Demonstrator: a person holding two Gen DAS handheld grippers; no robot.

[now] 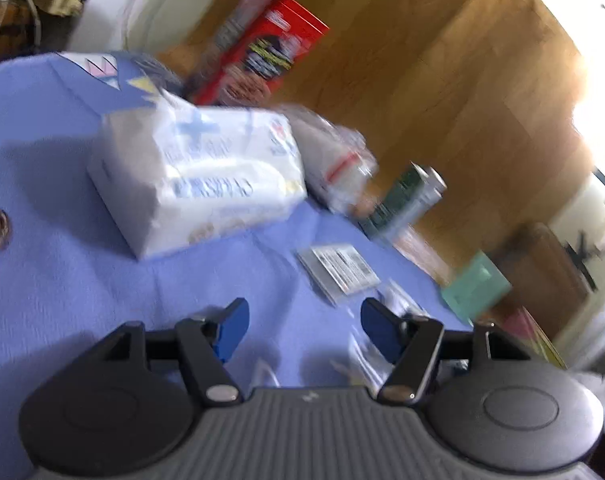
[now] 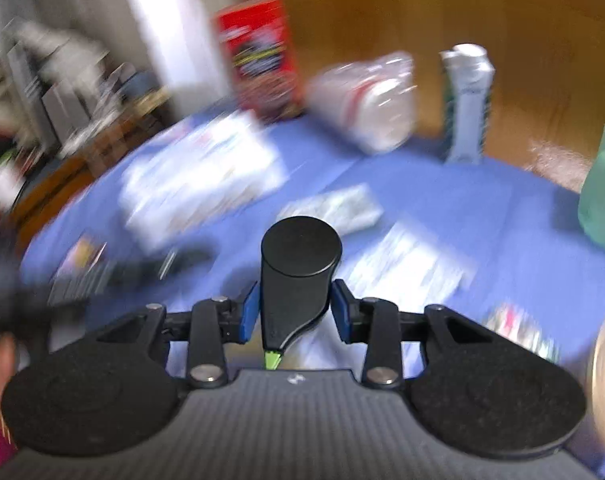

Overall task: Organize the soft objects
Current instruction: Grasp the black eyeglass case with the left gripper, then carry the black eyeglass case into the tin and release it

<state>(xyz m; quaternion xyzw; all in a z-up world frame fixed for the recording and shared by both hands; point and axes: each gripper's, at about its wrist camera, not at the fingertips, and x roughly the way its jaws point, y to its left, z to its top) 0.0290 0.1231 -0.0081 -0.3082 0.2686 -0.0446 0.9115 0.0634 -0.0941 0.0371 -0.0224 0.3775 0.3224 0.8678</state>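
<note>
A white soft pack of wipes (image 1: 198, 176) lies on the blue cloth (image 1: 62, 240), ahead of my left gripper (image 1: 304, 326), which is open and empty above the cloth. A clear plastic bag of white soft goods (image 1: 334, 160) leans behind the pack. My right gripper (image 2: 296, 310) is shut on a black tube with a round cap (image 2: 298, 276), held above the cloth (image 2: 482, 208). The right wrist view is blurred; the wipes pack (image 2: 198, 176) and clear bag (image 2: 370, 100) show in it.
A red box (image 1: 262, 56) stands beyond the cloth's far edge, also in the right wrist view (image 2: 258, 56). A green-and-white carton (image 2: 466, 104), a mint-green bag (image 2: 602, 192) and flat packets (image 1: 338, 268) sit on the cloth. Wooden floor lies beyond.
</note>
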